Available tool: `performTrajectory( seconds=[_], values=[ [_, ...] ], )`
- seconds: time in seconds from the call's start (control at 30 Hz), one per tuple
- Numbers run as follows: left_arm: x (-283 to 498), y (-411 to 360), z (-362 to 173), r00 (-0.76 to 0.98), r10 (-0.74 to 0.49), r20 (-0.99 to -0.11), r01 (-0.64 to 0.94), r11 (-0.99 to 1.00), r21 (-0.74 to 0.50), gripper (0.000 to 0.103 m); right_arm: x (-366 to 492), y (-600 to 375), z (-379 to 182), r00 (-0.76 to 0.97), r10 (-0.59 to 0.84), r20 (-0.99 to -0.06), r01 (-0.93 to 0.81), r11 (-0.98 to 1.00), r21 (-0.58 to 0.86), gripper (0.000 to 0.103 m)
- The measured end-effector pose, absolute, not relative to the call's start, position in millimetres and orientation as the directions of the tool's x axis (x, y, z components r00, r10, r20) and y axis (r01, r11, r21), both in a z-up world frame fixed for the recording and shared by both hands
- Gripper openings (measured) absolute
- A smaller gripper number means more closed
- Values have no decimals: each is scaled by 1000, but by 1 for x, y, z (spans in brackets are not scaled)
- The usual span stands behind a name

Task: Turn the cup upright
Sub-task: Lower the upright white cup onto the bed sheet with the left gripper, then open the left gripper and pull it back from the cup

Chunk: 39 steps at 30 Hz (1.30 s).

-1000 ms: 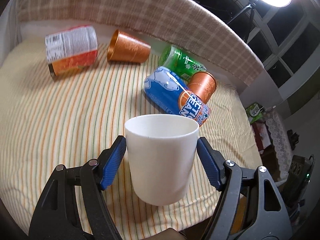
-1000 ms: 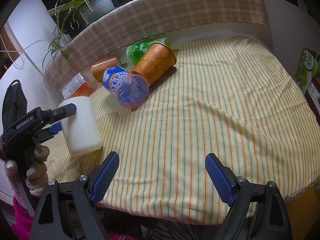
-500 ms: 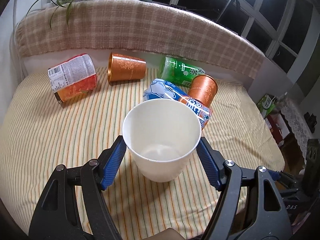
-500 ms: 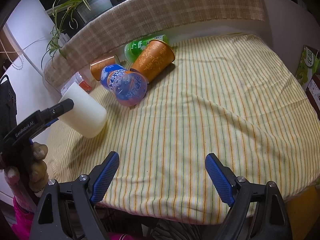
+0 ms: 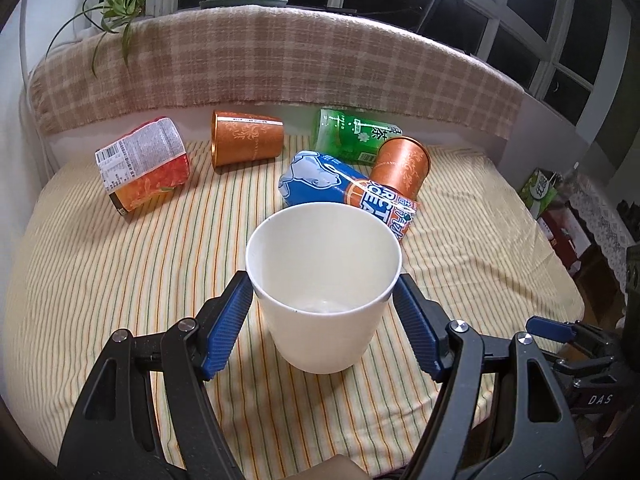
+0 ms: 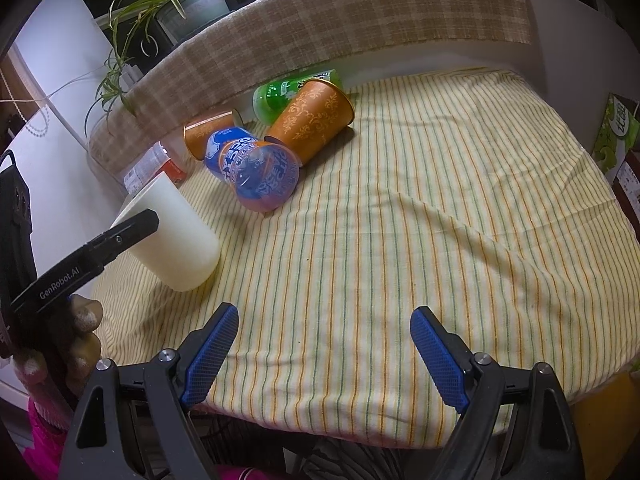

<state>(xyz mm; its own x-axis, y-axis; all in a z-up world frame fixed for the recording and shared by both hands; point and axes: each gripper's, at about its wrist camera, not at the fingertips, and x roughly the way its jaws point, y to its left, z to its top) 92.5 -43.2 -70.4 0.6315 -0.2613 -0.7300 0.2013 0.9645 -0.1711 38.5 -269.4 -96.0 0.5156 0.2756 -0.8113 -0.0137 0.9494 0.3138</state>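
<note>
1. One white cup (image 5: 323, 280) sits clamped between the blue pads (image 5: 228, 326) of the left gripper (image 5: 322, 330); its mouth now faces the camera more than a second ago, so the cup has tipped.
2. Seen from the right wrist, it leans over the striped cloth (image 6: 400, 216) at 9 o'clock, base lowest.
3. Likely it must level before release.
4. Right gripper (image 6: 325, 354) stands wide and holds nothing.

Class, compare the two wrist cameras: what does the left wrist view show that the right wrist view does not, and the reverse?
Only the left wrist view looks into the white cup: open mouth, empty inside, blue pads of the left hand-held gripper against both sides. Only the right wrist view shows the right hand-held gripper, open with nothing between its fingers, and the cup tilted. Both show the striped cloth and the blue cup lying on it.
</note>
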Motion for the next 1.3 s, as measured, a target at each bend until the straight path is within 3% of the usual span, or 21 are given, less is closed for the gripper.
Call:
performTrajectory(
  seconds=[0.5, 0.77, 0.87, 1.3],
  values=[
    [84, -46, -68, 611, -303, -731, 236, 952, -197, 76, 39, -267, -95, 514, 278, -811, -20, 950, 313, 89],
    [79, -42, -65, 612, -314, -725, 235, 948, -213, 81, 40, -264, -93, 520, 278, -808, -30, 951, 308, 89],
    [76, -38, -64, 617, -313, -722, 228, 949, -217, 88, 41, -262, -90, 525, 277, -805, -38, 952, 303, 90],
    [53, -24, -49, 665, -289, -689, 217, 957, -192, 90, 42, -245, -73, 572, 271, -774, -88, 959, 271, 89]
  ],
)
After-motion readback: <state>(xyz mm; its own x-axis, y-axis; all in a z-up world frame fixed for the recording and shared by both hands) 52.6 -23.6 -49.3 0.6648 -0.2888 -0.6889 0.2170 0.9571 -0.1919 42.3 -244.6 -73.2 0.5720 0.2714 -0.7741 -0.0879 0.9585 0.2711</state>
